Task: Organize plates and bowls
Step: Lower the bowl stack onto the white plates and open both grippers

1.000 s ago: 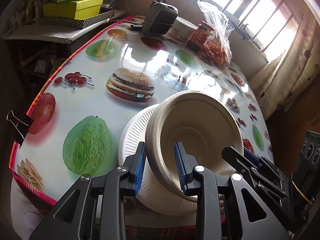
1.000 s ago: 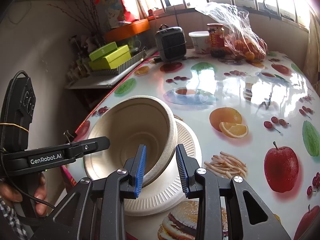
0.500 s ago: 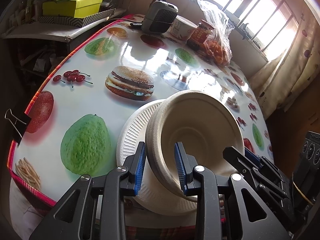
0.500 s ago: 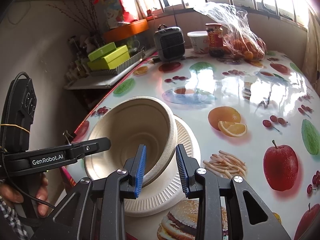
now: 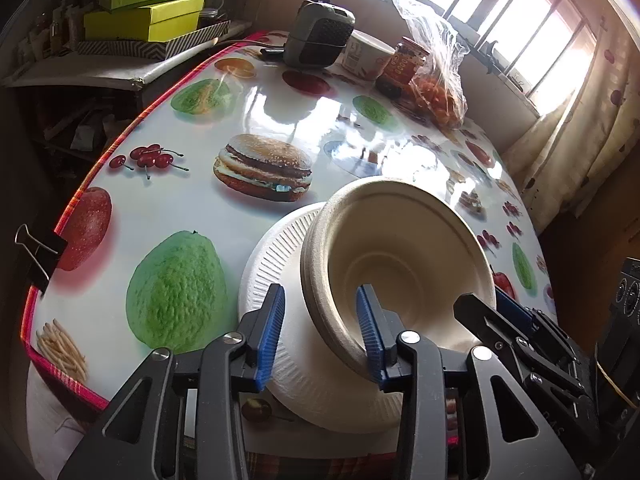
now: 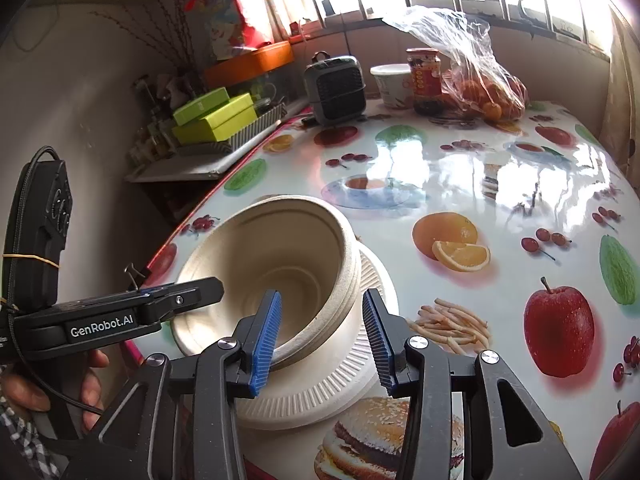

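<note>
A stack of beige paper bowls point(image 5: 404, 256) stands on a stack of white ribbed paper plates point(image 5: 280, 256) near the table's front edge. My left gripper point(image 5: 320, 328) is open, with the bowls' near rim between its blue pads, not pinched. My right gripper point(image 6: 324, 332) is open too and straddles the opposite rim of the bowls point(image 6: 276, 256) above the plates point(image 6: 344, 376). Each gripper shows in the other's view, the right one point(image 5: 516, 320) and the left one point(image 6: 176, 300).
The table point(image 5: 168, 196) has a glossy fruit-and-burger print cloth. At the far edge stand a small grey heater point(image 5: 320, 32), a white tub point(image 5: 368, 56), a jar point(image 5: 408, 64) and a bag of oranges point(image 5: 436, 92). Green boxes point(image 5: 144, 16) sit on a side shelf. A binder clip point(image 5: 36, 248) holds the cloth's edge.
Both grippers' jaws have opened wider around the bowl rim. The bowls and plates have hardly moved.
</note>
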Motion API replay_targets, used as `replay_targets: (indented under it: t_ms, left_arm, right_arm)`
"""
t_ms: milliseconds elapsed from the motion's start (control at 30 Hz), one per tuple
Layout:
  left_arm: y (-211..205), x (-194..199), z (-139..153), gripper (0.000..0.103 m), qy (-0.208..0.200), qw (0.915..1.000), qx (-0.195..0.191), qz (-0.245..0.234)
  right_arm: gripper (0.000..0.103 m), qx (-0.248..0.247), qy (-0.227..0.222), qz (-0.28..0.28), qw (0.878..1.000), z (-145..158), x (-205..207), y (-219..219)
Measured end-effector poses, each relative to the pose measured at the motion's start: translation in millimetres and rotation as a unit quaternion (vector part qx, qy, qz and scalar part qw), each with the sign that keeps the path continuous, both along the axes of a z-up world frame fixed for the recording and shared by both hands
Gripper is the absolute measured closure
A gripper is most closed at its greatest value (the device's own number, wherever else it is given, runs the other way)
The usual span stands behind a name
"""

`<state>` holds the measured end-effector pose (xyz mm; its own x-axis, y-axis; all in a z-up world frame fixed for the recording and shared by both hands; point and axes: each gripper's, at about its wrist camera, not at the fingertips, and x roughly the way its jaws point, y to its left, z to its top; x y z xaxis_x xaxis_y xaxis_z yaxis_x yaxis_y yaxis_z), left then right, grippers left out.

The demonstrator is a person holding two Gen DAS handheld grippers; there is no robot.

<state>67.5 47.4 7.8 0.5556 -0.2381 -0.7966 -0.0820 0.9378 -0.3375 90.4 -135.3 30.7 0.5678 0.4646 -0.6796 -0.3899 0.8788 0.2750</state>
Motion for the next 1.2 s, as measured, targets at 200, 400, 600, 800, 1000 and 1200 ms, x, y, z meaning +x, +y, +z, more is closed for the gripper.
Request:
replay_targets:
  t_ms: [200,400,600,800,1000,1200]
  left_arm:
    - [-0.2,-2.1,3.1,0.056,-0.006,0.9999,0.009,0.001]
    - [0.3,-6.3,6.6,0.054,-0.019,0.9995,0.024,0.001]
    - [-1.5,-16.1,14.6,0.053,-0.044,0.9977,0.052,0.002]
    - [-1.6,-26.1,20.0,0.051,-0.063,0.9952,0.074,0.006]
    - [0.2,-40.5,24.4,0.047,-0.089,0.9905,0.104,0.014]
    - [9.6,-57.2,24.4,0.046,-0.108,0.9867,0.12,0.02]
  right_arm:
    - [0.056,0.001,-0.005,-0.006,1.0,2.8,-3.9,-0.1]
    - [0.052,0.001,-0.012,-0.013,1.0,5.0,-7.9,-1.7]
    - [0.051,0.001,-0.024,-0.02,1.0,7.0,-15.6,-2.9]
    - [0.05,0.001,-0.035,-0.027,0.999,8.4,-25.3,-4.9]
    - [0.047,-0.001,-0.052,-0.034,0.998,11.3,-37.3,-7.6]
    - [0.044,-0.009,-0.068,-0.049,0.996,11.2,-50.4,-15.6]
